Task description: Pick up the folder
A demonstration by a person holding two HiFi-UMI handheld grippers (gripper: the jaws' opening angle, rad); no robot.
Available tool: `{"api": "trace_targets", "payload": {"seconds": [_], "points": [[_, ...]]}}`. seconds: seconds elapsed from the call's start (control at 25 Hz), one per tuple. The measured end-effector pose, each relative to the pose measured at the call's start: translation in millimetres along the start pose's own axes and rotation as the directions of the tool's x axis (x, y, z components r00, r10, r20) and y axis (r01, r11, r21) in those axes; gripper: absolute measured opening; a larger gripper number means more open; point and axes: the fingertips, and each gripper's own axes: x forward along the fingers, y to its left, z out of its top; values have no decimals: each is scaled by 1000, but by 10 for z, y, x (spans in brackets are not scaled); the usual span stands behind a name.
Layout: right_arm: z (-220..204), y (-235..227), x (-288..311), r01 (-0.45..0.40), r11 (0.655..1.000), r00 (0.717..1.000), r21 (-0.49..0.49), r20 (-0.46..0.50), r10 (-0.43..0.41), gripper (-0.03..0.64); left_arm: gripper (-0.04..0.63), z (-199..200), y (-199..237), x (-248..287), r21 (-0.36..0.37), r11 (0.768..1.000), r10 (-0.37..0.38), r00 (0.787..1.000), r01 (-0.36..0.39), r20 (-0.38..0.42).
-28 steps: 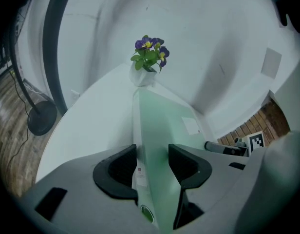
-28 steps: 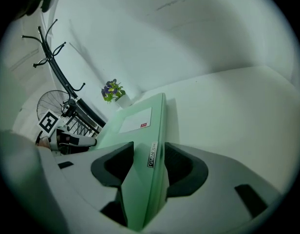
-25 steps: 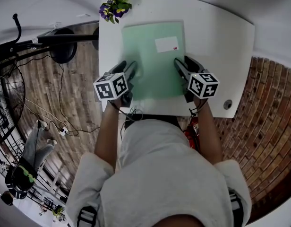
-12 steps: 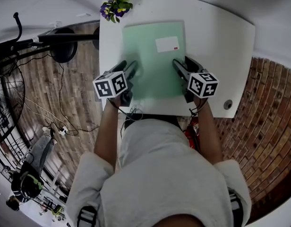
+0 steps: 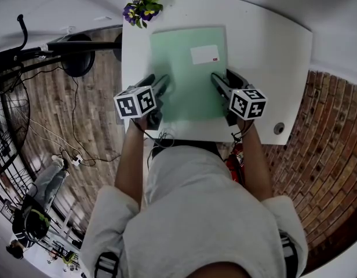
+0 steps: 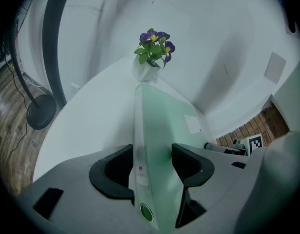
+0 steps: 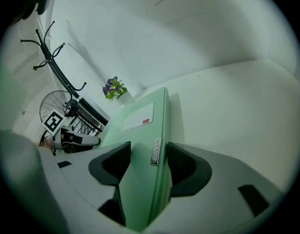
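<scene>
Slippage is the chief risk. The left gripper (image 6: 151, 172) is clamped on the spine edge of the folder (image 6: 159, 130), and the right gripper (image 7: 150, 165) is clamped on the opposite edge. An uneven lift could, I judge, let the green cover flex, splay open or slide free. Between the grippers the folder lies flat on the white table (image 5: 265, 51). By the right jaws a small tag (image 7: 155, 152) bears lettering too blurred to read. The white label (image 5: 204, 54) beyond shows only a red mark. Farther ahead stands a flower pot (image 5: 142, 7).
</scene>
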Motion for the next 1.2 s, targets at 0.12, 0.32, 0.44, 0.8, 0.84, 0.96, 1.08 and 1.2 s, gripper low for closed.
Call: {"api": "trace_targets", "payload": {"seconds": [0.12, 0.32, 0.44, 0.8, 0.84, 0.96, 1.08, 1.2], "points": [[-3, 3, 0, 0, 1000, 1000, -6, 0, 0, 238, 258, -9, 17, 3, -3, 1000, 8, 1000, -8, -5], [-5, 17, 1, 3, 1000, 1000, -15, -5, -4, 242, 259, -14, 20, 19, -3, 1000, 3, 1000, -3, -16], [-18, 21, 9, 6, 1000, 1000, -25, -12, -6, 252, 256, -22, 10, 31, -14, 1000, -11, 1000, 11, -21], [-30, 35, 23, -4, 999, 1000, -32, -29, 3, 255, 318, -118, -78, 67, -4, 998, -68, 996, 68, -60], [-30, 41, 23, -3, 999, 1000, -37, -30, 2, 255, 322, -141, -90, 75, 18, 998, -61, 996, 62, -70], [-36, 46, 19, 3, 999, 999, -45, -32, -4, 253, 322, -160, -90, 85, 54, 998, -29, 997, 33, -73], [-48, 47, 11, 4, 999, 999, -47, -34, -6, 253, 322, -165, -83, 86, 58, 998, -18, 997, 23, -80], [-63, 54, 2, 6, 999, 999, -47, -36, -8, 253, 324, -176, -82, 82, 68, 998, -8, 996, 14, -90]]}}
